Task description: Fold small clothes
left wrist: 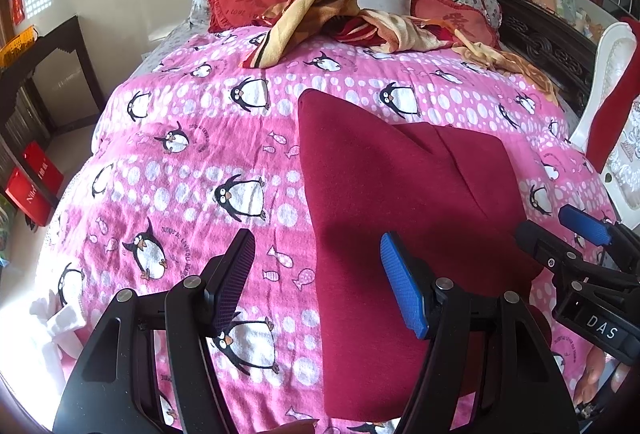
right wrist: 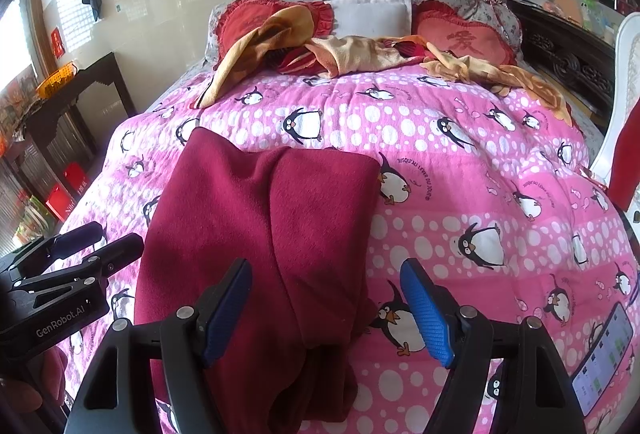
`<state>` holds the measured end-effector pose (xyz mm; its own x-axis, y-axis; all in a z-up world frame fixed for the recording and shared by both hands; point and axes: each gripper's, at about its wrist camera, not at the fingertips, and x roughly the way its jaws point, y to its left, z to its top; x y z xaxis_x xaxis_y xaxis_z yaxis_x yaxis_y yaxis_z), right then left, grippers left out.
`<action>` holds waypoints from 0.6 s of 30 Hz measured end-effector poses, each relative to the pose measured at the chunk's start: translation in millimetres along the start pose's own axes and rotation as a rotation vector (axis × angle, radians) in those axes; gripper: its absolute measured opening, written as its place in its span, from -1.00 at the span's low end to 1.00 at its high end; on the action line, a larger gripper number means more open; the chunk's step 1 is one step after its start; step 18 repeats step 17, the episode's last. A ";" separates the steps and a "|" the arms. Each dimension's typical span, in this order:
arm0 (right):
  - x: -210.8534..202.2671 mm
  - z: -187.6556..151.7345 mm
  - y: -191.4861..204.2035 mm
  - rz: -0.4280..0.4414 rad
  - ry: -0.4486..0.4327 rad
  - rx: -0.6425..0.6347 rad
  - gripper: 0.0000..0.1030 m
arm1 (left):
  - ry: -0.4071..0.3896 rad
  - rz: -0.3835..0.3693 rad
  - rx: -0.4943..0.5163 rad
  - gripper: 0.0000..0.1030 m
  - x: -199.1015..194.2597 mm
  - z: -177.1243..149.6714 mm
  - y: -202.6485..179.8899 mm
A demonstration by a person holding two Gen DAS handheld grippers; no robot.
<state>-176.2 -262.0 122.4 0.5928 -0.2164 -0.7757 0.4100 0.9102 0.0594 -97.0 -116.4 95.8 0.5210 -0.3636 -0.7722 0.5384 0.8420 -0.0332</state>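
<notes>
Your left tongs (left wrist: pixel 318 280) and right tongs (right wrist: pixel 326 308) both hover with jaws apart, gripping nothing. The dark red fleece garment (left wrist: pixel 400 202), folded flat, lies on the pink penguin-print quilt (left wrist: pixel 192 162) of the bed, just beneath and ahead of both tongs. A smartphone with a lit screen (right wrist: pixel 604 358) rests right of your right tongs.

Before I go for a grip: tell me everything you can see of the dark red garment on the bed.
The dark red garment is a soft, fleecy-looking knit, lying flat on the pink penguin quilt. A lengthwise seam or fold line runs down its middle; its far edge looks folded straight, and the near end bunches into darker folds. Both grippers hover open above its near end, pads clear of it; nothing else touches it.
</notes>
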 end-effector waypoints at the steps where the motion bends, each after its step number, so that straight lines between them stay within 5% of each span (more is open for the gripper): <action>1: 0.0 0.0 0.0 0.000 0.000 0.001 0.44 | 0.000 -0.001 -0.002 0.28 0.2 -0.2 0.0; 18: 6.2 -1.2 0.8 0.006 0.012 0.006 0.44 | -0.027 0.025 -0.013 0.28 1.6 2.4 7.6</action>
